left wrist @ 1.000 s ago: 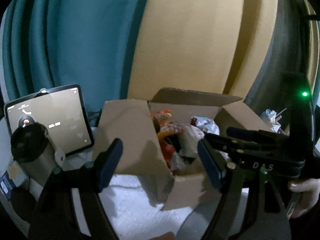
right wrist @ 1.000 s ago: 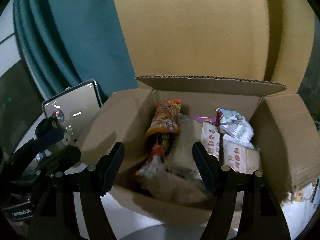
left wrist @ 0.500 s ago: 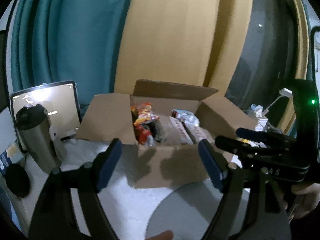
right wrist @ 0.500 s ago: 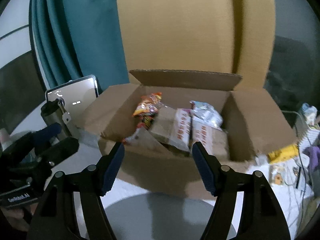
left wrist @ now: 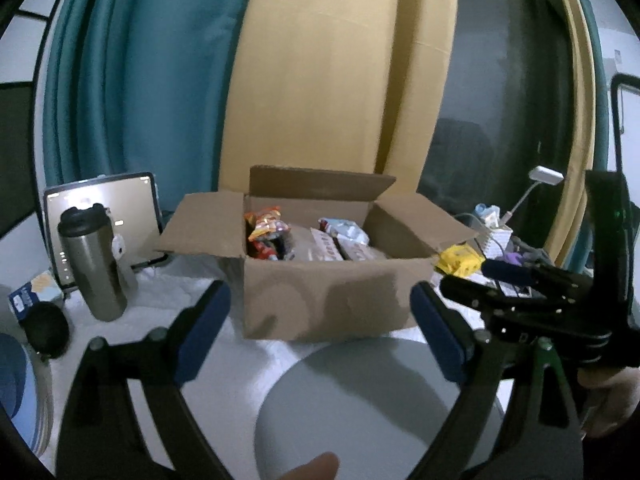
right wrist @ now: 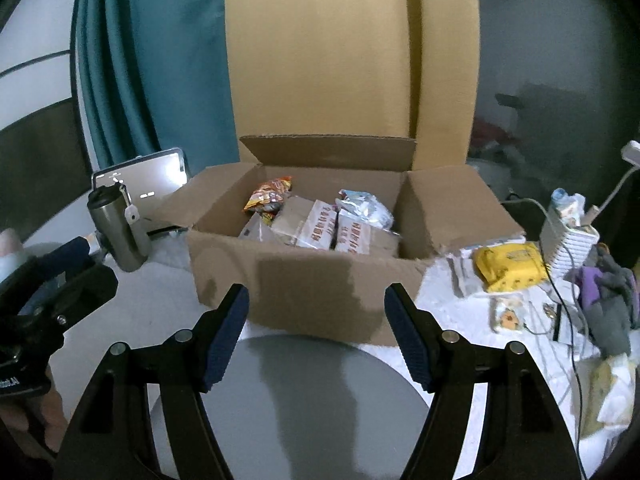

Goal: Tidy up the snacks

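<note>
Snacks (right wrist: 320, 222) half-hidden inside box (right wrist: 304, 292); left gripper (left wrist: 320, 334), right gripper (right wrist: 317, 334) wide apart, empty.

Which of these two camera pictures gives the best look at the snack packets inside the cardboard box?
The right wrist view: it looks down into the cardboard box, showing the orange snack packet, two labelled packs and a silvery bag. The left wrist view sits lower, so the box's front wall hides most of them.
</note>
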Available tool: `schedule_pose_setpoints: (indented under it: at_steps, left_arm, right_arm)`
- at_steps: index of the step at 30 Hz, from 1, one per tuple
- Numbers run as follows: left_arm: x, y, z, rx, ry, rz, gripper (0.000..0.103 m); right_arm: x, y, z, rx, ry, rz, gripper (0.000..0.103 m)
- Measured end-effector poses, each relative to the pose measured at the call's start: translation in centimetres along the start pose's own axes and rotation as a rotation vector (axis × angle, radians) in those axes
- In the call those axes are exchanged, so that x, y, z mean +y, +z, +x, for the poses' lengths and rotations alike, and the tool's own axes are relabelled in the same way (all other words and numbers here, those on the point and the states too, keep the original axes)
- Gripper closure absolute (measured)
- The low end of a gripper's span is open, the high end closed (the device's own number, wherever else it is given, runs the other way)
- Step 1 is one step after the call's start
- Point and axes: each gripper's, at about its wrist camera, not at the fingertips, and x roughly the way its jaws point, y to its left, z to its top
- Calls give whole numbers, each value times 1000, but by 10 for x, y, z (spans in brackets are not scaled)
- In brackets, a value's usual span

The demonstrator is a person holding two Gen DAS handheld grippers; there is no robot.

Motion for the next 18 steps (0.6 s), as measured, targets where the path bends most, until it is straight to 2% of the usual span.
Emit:
schedule_pose_setpoints:
  at_steps: [10, 14, 18]
  left_arm:
    - [-32, -6, -45, -42, 15, 32, 11]
    - [-42, -4, -65, -107, 3, 19, 11]
    - [-50, 1, -80, -119, 17, 23, 11]
  right_arm:
    - [-8, -24, -74, -90, -31, 22, 30]
    - [-10, -29, -102, -125, -44, 14, 30]
    - [-17, -26, -128, -149, -63, 19, 30]
